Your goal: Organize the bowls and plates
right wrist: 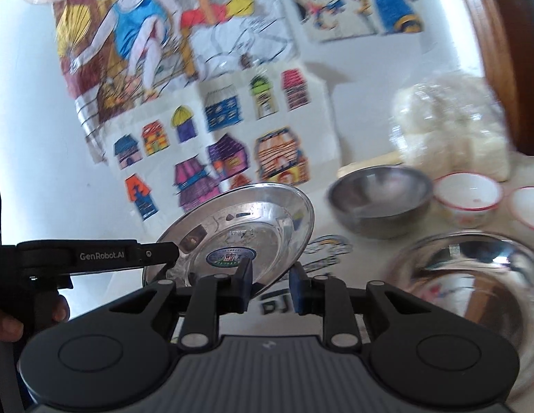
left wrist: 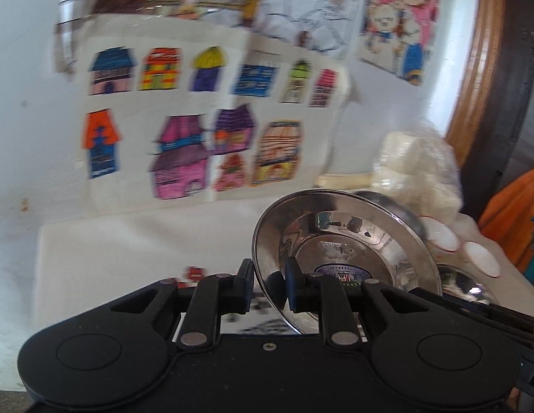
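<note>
Bench (right wrist: 94, 206): white surface against a wall hung with coloured drawings (right wrist: 211, 144).

Large steel bowl (right wrist: 473, 282): near right edge of the bench.

Steel plate (right wrist: 239, 234): held tilted and clear of the bench, near its left half, sticker on its base. Left gripper (left wrist: 268, 285) pinches its rim, one finger on each face.

Medium steel bowl (right wrist: 380, 199): toward the back edge.

Two white bowls (right wrist: 468, 196), red-rimmed: back right, beside a plastic bag (right wrist: 452, 127).

Right gripper (right wrist: 270, 285): spread, holding nothing, just below the plate.

Risk: a thin rim grip on slick steel; the tilted plate may pivot or slip and clatter onto the bowls.
</note>
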`<state>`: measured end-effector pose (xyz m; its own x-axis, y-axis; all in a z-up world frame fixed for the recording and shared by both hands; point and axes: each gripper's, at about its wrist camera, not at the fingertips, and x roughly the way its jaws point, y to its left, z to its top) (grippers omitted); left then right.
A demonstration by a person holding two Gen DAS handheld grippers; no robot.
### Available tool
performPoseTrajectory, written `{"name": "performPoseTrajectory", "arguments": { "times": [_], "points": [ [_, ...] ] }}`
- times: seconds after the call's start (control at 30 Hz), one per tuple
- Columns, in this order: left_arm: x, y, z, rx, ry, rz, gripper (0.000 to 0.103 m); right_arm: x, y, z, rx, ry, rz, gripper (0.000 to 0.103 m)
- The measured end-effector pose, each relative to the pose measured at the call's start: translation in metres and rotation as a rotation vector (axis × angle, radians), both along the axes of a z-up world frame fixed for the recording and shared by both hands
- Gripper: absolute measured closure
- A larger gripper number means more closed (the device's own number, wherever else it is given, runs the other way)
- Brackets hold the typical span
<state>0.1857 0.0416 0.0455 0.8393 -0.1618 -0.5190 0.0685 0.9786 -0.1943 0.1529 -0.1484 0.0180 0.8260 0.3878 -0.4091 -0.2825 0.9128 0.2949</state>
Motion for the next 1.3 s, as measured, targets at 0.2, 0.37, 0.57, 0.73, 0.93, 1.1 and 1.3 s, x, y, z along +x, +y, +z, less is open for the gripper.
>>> {"name": "performPoseTrajectory", "arguments": {
  "times": [0.2, 0.37, 0.57, 0.73, 0.93, 1.1, 1.3],
  "points": [
    [-0.001, -0.053, 0.001, -0.001, -0.017, -0.082, 0.082, -0.021, -0.046, 0.001, -0.006, -0.033, -0.103, 0.077],
    [-0.001, -0.093, -0.001, -0.008, -0.019, -0.127, 0.082, -0.039, -0.077, 0.000, -0.031, -0.061, -0.183, 0.077],
    [-0.002, -0.129, -0.008, 0.019, -0.011, -0.155, 0.081, -0.053, -0.104, -0.006, -0.072, -0.079, -0.258, 0.077],
    [-0.005, -0.143, -0.014, 0.038, -0.007, -0.157, 0.081, -0.054, -0.118, -0.016, -0.064, -0.066, -0.294, 0.077],
    [-0.003, -0.149, -0.020, 0.057, 0.008, -0.158, 0.081, -0.053, -0.125, -0.026, -0.047, -0.044, -0.305, 0.077],
    [-0.001, -0.154, -0.023, 0.080, 0.024, -0.163, 0.080, -0.052, -0.129, -0.032, -0.042, -0.025, -0.311, 0.077],
    [0.001, -0.158, -0.026, 0.097, 0.040, -0.172, 0.080, -0.050, -0.130, -0.035, -0.045, -0.006, -0.320, 0.077]
  ]
}}
